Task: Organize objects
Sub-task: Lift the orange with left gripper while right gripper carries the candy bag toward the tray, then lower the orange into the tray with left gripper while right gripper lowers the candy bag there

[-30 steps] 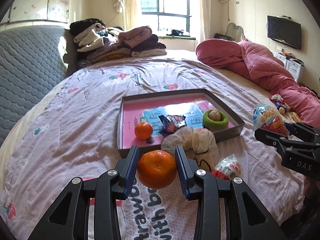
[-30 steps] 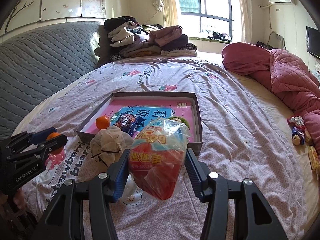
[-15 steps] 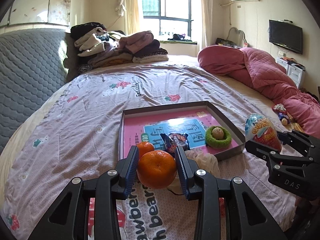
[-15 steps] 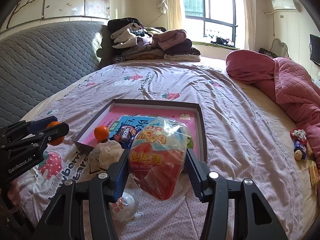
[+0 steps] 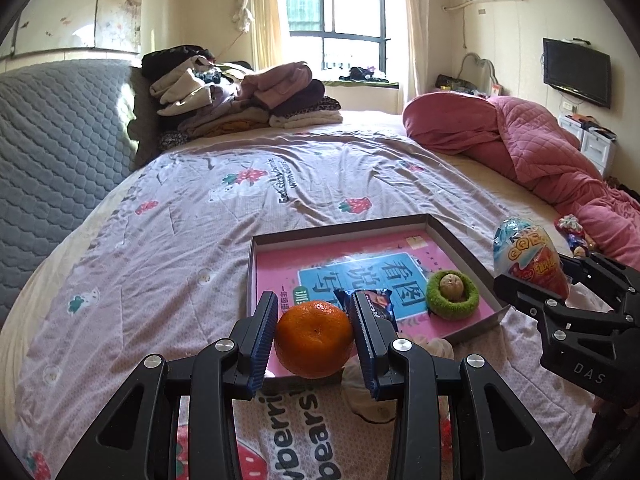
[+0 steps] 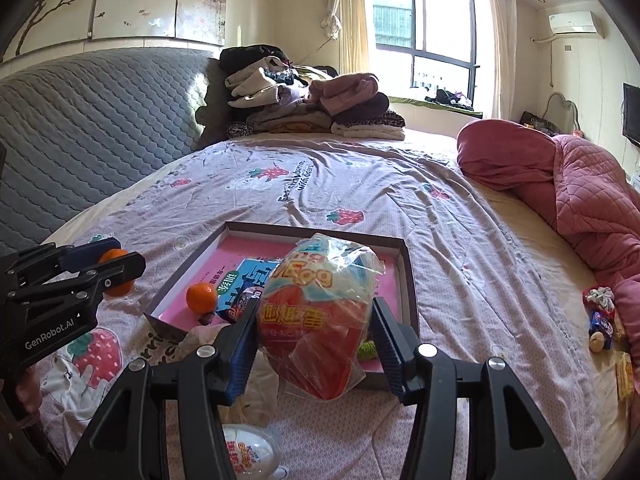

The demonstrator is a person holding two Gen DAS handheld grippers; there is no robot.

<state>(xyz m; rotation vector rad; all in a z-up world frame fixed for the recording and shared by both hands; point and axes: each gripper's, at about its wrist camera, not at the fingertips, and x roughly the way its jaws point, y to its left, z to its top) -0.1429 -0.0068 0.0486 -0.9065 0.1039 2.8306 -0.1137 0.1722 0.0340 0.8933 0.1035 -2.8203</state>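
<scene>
My left gripper (image 5: 314, 338) was clamped on a round, dimpled orange (image 5: 313, 338), held over the near edge of the shallow cardboard tray (image 5: 456, 240) on the bed. My right gripper (image 6: 314, 334) squeezed a crinkly plastic egg-shaped snack bag (image 6: 320, 316) above the tray's near side. Only the right view caught the second, smaller orange (image 6: 202, 298) in the tray's corner; only the left one clearly showed the fuzzy green ring (image 5: 452, 292) with a walnut-looking ball in it.
</scene>
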